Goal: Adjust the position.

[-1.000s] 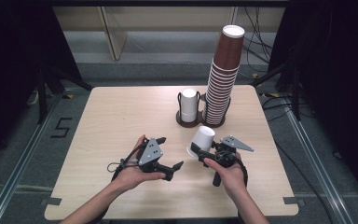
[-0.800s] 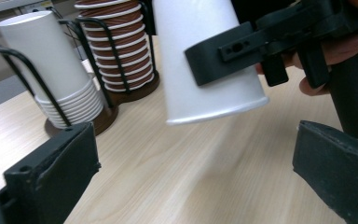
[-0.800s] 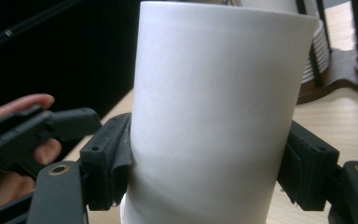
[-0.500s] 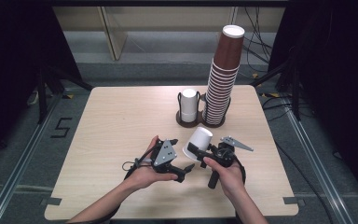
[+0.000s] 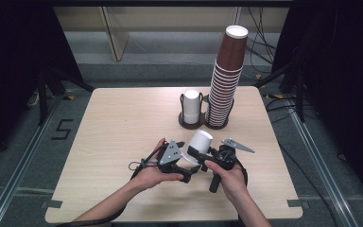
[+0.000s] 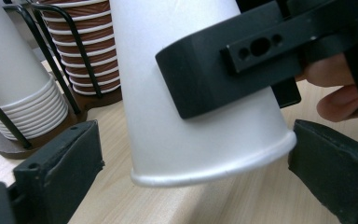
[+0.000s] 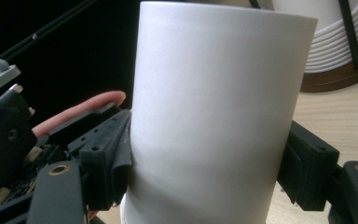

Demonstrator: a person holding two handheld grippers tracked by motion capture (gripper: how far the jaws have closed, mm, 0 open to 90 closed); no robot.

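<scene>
A white paper cup (image 5: 200,144) is held upside down and tilted, low over the table's front. My right gripper (image 5: 196,154) is shut on it. In the right gripper view its pads (image 7: 108,161) press both sides of the cup (image 7: 214,112). My left gripper (image 5: 189,167) sits just left of it, at the cup's mouth end. In the left gripper view the cup's rolled rim (image 6: 214,170) lies between my left gripper's (image 6: 196,161) jaws, which have just been closing. A gap remains at the left fingertip (image 6: 63,156), so they do not press.
A dark wire rack (image 5: 203,124) stands at the table's back middle. It holds a short stack of white cups (image 5: 191,105) and a tall stack of brown cups (image 5: 225,78). Both hands work near the wooden table's front edge (image 5: 170,215).
My left gripper has moved right and slightly down, up to the cup's rim. The right gripper has kept still with the cup in it.
</scene>
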